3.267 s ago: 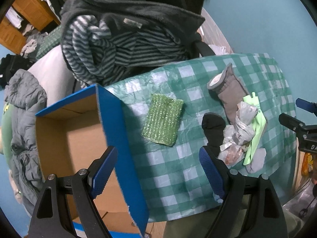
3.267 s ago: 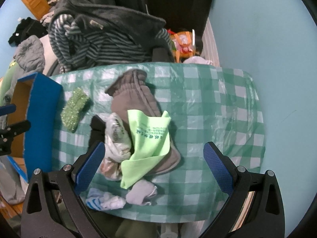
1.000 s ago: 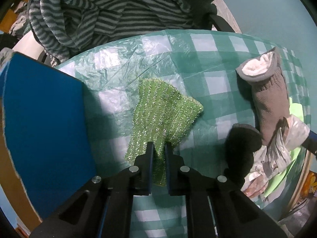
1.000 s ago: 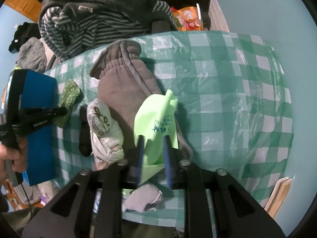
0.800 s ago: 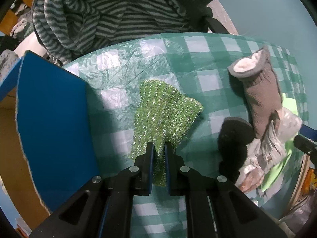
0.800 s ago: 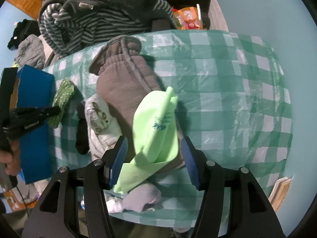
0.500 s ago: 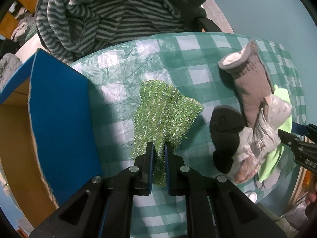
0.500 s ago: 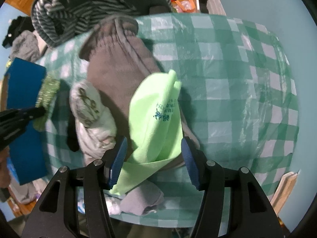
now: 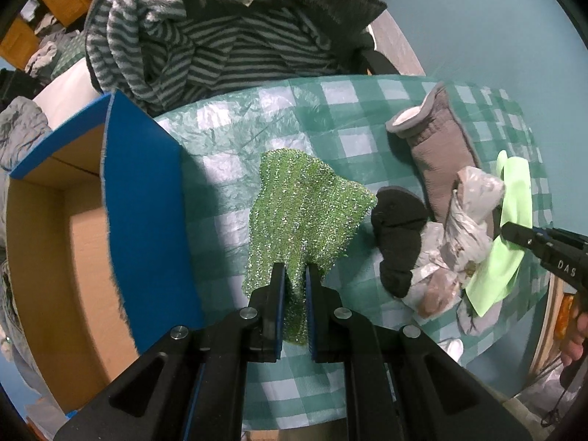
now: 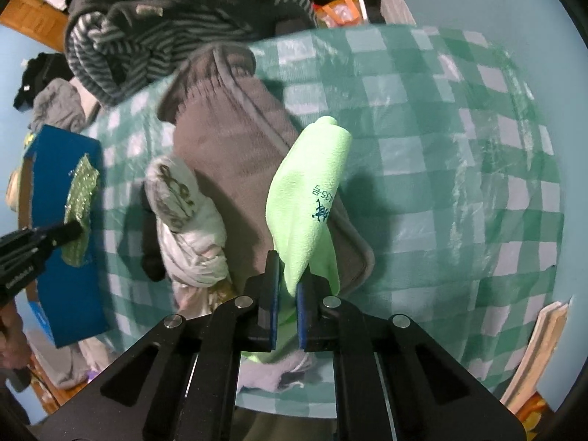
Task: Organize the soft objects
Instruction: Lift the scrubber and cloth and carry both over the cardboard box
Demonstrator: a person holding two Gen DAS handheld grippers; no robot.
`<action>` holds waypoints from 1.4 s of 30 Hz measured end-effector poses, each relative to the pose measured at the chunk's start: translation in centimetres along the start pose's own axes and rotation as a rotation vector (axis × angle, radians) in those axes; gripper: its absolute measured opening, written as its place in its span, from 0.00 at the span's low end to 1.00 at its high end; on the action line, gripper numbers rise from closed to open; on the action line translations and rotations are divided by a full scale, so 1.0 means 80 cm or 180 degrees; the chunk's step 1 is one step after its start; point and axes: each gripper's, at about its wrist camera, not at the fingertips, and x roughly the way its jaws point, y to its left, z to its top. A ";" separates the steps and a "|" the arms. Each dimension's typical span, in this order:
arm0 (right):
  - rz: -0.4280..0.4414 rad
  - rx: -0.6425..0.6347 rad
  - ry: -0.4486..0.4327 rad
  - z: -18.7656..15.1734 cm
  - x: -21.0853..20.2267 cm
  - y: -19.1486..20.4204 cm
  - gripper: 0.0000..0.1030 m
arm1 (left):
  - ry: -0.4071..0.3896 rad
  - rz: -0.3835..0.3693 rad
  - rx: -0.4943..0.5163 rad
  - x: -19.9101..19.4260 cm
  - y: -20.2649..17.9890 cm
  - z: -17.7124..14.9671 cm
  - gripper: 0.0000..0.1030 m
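Note:
My left gripper (image 9: 295, 275) is shut on the near edge of a sparkly green cloth (image 9: 301, 205), which hangs lifted above the green checked table (image 9: 235, 136). The same green cloth (image 10: 79, 202) and left gripper (image 10: 70, 231) show at the left of the right wrist view. My right gripper (image 10: 286, 283) is shut on a lime green cloth (image 10: 312, 191) with dark print, raised over a brown fleece piece (image 10: 235, 139). In the left wrist view the right gripper (image 9: 514, 229) pinches that lime cloth (image 9: 514, 198).
An open cardboard box with blue flaps (image 9: 143, 198) stands left of the table. On the table lie a black sock (image 9: 397, 228), a crumpled plastic bag (image 9: 466, 213) and a grey sock (image 10: 272, 371). Striped and dark clothes (image 9: 220, 36) are heaped behind.
The left gripper rose with the green cloth, so the box and table look farther. The right gripper opened around the lime cloth, then shut on it and lifted its edge.

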 end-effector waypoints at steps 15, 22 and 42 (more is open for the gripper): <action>-0.0019 -0.0352 -0.0256 0.002 -0.066 0.042 0.07 | -0.0281 0.0028 0.0047 -0.070 -0.003 -0.016 0.10; 0.0073 -0.0476 -0.0372 -0.001 -0.098 0.063 0.07 | -0.0371 0.0031 0.0034 -0.096 0.002 -0.027 0.10; 0.0181 -0.0979 -0.0533 0.005 -0.150 0.148 0.07 | -0.0595 0.0103 -0.0195 -0.153 0.034 -0.049 0.10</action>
